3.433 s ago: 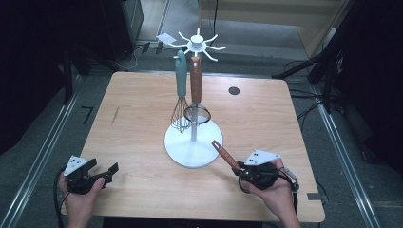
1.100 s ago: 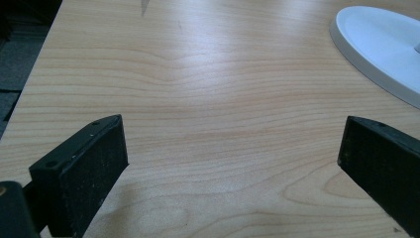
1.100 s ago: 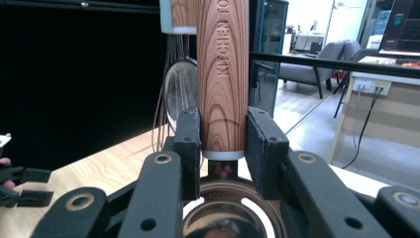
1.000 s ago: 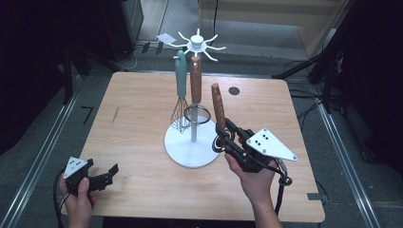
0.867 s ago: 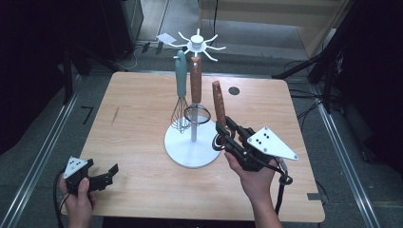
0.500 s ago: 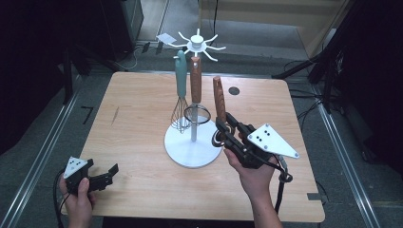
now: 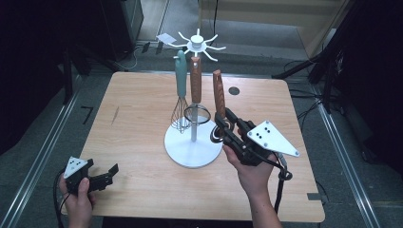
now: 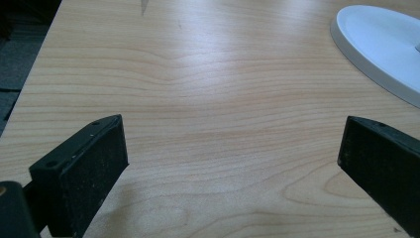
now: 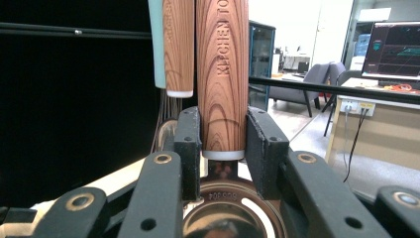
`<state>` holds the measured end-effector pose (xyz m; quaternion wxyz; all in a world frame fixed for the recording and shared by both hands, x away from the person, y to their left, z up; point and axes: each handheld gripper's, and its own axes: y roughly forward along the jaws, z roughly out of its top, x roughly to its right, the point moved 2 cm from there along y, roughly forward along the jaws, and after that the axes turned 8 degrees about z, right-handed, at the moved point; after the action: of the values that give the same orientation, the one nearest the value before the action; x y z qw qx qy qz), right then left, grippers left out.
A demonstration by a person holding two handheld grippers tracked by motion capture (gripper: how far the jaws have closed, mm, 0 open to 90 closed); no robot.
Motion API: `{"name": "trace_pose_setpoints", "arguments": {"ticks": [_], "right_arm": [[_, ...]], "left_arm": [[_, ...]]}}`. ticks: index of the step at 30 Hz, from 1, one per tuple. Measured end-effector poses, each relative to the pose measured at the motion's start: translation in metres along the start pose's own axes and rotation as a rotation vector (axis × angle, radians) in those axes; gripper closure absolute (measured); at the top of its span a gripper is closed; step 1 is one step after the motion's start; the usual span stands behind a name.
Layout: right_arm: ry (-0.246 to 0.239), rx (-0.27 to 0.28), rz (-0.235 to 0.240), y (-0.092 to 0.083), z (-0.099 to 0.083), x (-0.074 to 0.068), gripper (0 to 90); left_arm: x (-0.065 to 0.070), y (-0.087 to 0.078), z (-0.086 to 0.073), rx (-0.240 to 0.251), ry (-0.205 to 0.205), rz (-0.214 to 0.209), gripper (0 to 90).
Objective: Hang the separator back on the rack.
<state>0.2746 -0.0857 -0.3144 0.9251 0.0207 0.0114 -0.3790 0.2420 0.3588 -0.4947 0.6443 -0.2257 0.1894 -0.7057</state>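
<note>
A white utensil stand (image 7: 190, 149) rises mid-table, with hook arms (image 7: 197, 45) at its top. From them hang a teal-handled whisk (image 7: 180, 76) and a wooden-handled utensil (image 7: 196, 80). Just right of the pole, my right gripper (image 7: 223, 124) is shut on a second wooden-handled utensil (image 7: 218, 95), handle upright and level with the hanging ones. In the right gripper view both pads (image 9: 188, 144) clamp the handle's lower end (image 9: 221, 74), its metal head (image 9: 223, 213) below; the teal handle (image 9: 156, 44) and hanging wooden handle (image 9: 178, 44) stand behind. My left gripper (image 7: 107, 175) rests open at the front left corner, jaws (image 8: 233, 158) wide over bare wood.
A small dark round disc (image 7: 234, 90) lies at the table's back right. The stand's white base (image 8: 381, 44) reaches into the left gripper view at upper right. Dark floor with cables and metal rails surrounds the wooden table (image 7: 133, 109).
The right gripper lifted the wooden-handled utensil from low near the front edge, turned it upright, and edged it up toward the stand's hooks. The left gripper stayed put.
</note>
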Motion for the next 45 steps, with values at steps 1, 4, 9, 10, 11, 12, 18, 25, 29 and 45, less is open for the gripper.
{"name": "trace_pose_setpoints", "arguments": {"ticks": [1,4,9,10,11,12,18,25,29,45], "right_arm": [[0.0,0.002,-0.001,0.0,0.001,0.0,71.1],[-0.001,0.01,-0.009,0.001,0.003,0.001,71.1],[0.001,0.016,-0.016,0.002,0.009,0.003,71.1],[0.001,0.017,-0.016,0.002,0.01,0.004,71.1],[0.005,0.023,-0.02,0.002,0.011,0.005,71.1],[0.005,0.023,-0.02,0.002,0.011,0.005,71.1],[0.004,0.029,-0.022,0.001,0.018,0.006,71.1],[-0.009,0.019,-0.014,0.008,0.024,0.003,71.1],[-0.01,0.016,-0.02,0.009,0.025,0.003,71.1],[0.005,-0.018,-0.014,0.023,0.02,0.006,71.0]], "left_arm": [[0.0,0.0,0.0,0.002,0.002,0.001,0.0],[0.001,0.0,0.0,0.005,0.007,0.005,0.0],[0.001,-0.001,0.0,0.005,0.008,0.003,0.0],[0.001,-0.001,0.0,0.005,0.009,0.003,0.0],[0.001,0.0,0.0,0.006,0.008,0.003,0.0],[0.001,0.0,0.0,0.006,0.008,0.003,0.0],[0.001,-0.001,0.0,0.008,0.009,0.006,0.0],[0.001,0.0,0.0,0.008,0.008,0.003,0.0],[0.001,0.0,0.0,0.005,0.007,0.003,0.0],[0.001,0.0,0.0,0.003,0.003,0.007,0.0]]}}
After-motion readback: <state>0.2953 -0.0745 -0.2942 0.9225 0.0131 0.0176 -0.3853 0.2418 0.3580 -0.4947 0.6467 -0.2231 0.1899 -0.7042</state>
